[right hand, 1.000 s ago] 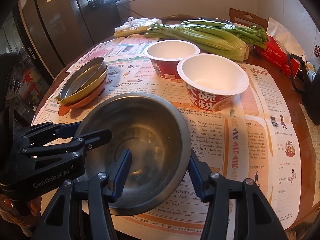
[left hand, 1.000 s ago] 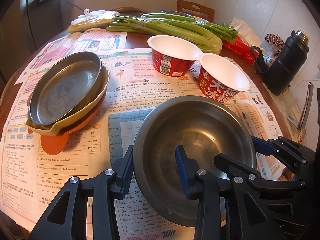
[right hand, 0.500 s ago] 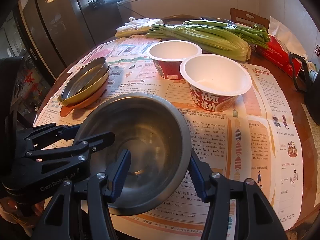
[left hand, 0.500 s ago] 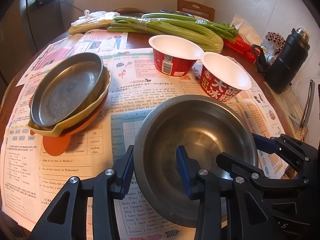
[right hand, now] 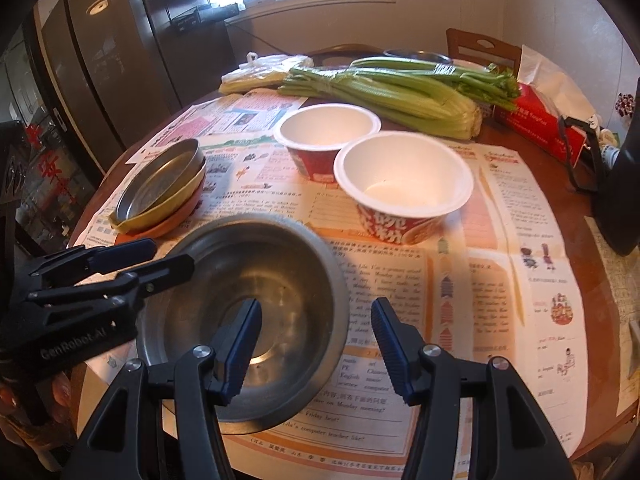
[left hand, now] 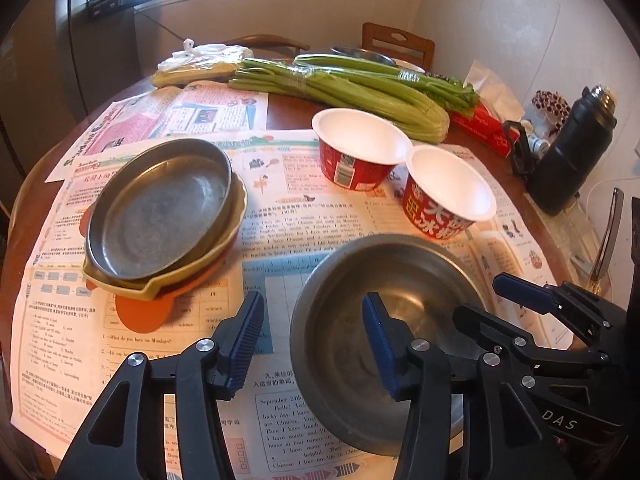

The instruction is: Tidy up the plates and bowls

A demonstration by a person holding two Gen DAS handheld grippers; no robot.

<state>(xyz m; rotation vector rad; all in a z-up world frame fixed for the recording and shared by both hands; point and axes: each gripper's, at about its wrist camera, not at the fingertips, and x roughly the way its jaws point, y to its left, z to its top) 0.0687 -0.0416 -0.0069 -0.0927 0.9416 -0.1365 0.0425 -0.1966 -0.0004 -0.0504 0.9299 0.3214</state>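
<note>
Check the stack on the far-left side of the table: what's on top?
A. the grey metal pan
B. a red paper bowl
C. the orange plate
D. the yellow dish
A: the grey metal pan sits uppermost, nested in the yellow dish, with the orange plate at the bottom.

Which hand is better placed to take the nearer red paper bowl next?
Right, probably. The right tongs have the paper bowl just ahead. The left tongs, jaws just opened around the steel bowl rim, would have to reach across it.

1 steel bowl (left hand: 360,344), 2 paper bowls (left hand: 362,148), 3 stacked plates (left hand: 160,216), 2 grippers (left hand: 312,344)
</note>
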